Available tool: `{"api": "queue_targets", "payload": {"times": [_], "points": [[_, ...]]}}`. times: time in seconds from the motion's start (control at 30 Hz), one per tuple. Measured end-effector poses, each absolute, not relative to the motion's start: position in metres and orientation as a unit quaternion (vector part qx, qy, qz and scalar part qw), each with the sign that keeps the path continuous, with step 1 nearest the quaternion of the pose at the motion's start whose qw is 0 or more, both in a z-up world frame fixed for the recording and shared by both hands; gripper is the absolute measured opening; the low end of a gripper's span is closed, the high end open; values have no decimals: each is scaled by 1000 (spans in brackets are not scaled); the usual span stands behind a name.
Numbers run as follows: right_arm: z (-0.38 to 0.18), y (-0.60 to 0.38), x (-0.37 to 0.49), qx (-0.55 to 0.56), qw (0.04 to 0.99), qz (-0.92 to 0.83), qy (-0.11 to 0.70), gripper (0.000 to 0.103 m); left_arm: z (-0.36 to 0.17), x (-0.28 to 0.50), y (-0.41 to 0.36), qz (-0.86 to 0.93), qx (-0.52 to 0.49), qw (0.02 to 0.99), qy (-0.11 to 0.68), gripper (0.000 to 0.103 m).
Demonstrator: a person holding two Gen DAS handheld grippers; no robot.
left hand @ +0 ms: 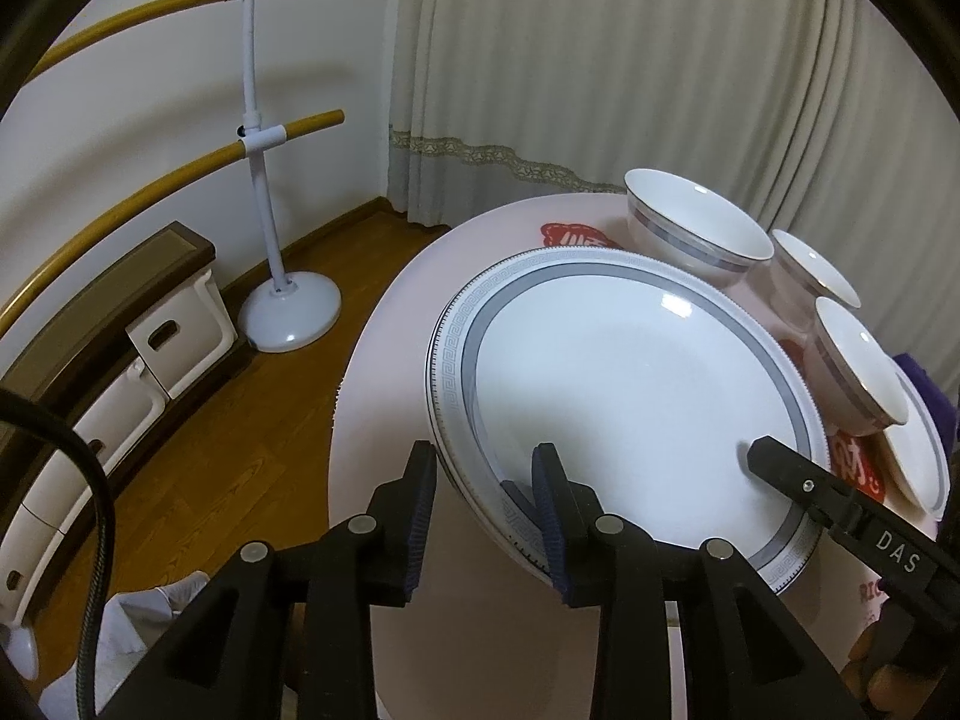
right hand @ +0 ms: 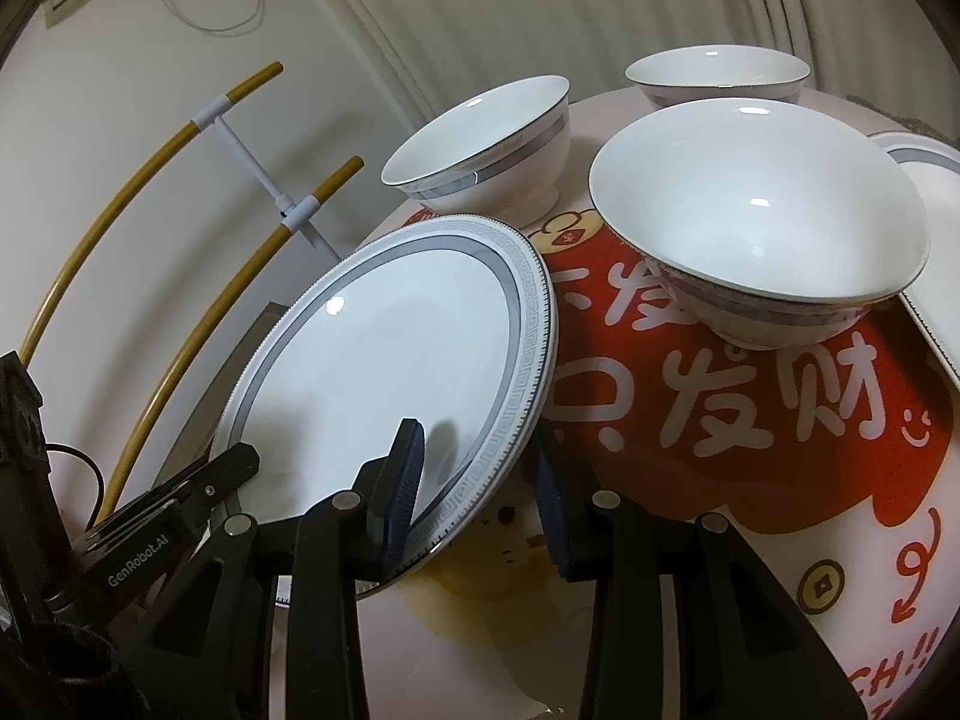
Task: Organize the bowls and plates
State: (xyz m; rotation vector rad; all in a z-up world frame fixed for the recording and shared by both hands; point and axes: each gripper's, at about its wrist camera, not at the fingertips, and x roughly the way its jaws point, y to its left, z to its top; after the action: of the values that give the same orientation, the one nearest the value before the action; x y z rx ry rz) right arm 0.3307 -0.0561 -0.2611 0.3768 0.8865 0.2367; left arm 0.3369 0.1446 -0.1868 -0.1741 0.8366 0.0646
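A large plate (left hand: 630, 396) with a grey patterned rim sat near the edge of a round table (left hand: 384, 420) covered in a pink cloth printed with red shapes and white characters. Both grippers straddled its rim from opposite sides. In the left wrist view, the left gripper (left hand: 486, 498) had one blue-padded finger outside the rim and the other over the plate's inner surface; a clear gap showed on the outer side, so the pads were loose around the rim and not pinching it. The tip of the right gripper (left hand: 774, 456) reached onto the plate from the right of that view.

In the right wrist view, the right gripper (right hand: 477, 480) had its left finger over the plate (right hand: 384, 360) and its right finger below and outside the rim. The plate looked tilted there, its near edge between the two pads, but whether the pads actually pressed on it could not be told. The left gripper (right hand: 228, 468) showed at the lower left, by the plate's far rim.

Three white bowls with grey bands stood upright on the table beyond the plate: one (right hand: 480, 150) just behind it, a second (right hand: 762, 210) to the right, a third (right hand: 717, 75) farther back. A second plate (right hand: 927, 228) lay at the right edge, partly hidden behind the second bowl.

Past the table were a pale curtain (left hand: 600, 60), a white stand (left hand: 264, 168) carrying curved yellow bars, and a wooden floor (left hand: 240, 450)
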Motion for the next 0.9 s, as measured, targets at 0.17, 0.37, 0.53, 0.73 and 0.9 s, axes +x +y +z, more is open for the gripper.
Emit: {"api": "queue_targets", "payload": {"times": [0.17,0.37,0.53,0.73,0.9], "points": [[-261,-56,331,183,878,111,427,37,-188,337,146,35,-86,908,409,44],[-259,-56,322,169,882,100,429,45,-186,332,146,41,-93,905,414,60],[-252,-60,311,168,885,99,423,48,-177,319,139,38,-86,907,409,60],[-239,-68,291,165,892,93,411,48,-155,287,123,32,-76,920,384,62],[-222,-81,268,162,901,90,393,50,-136,260,101,19,-64,933,354,66]]}}
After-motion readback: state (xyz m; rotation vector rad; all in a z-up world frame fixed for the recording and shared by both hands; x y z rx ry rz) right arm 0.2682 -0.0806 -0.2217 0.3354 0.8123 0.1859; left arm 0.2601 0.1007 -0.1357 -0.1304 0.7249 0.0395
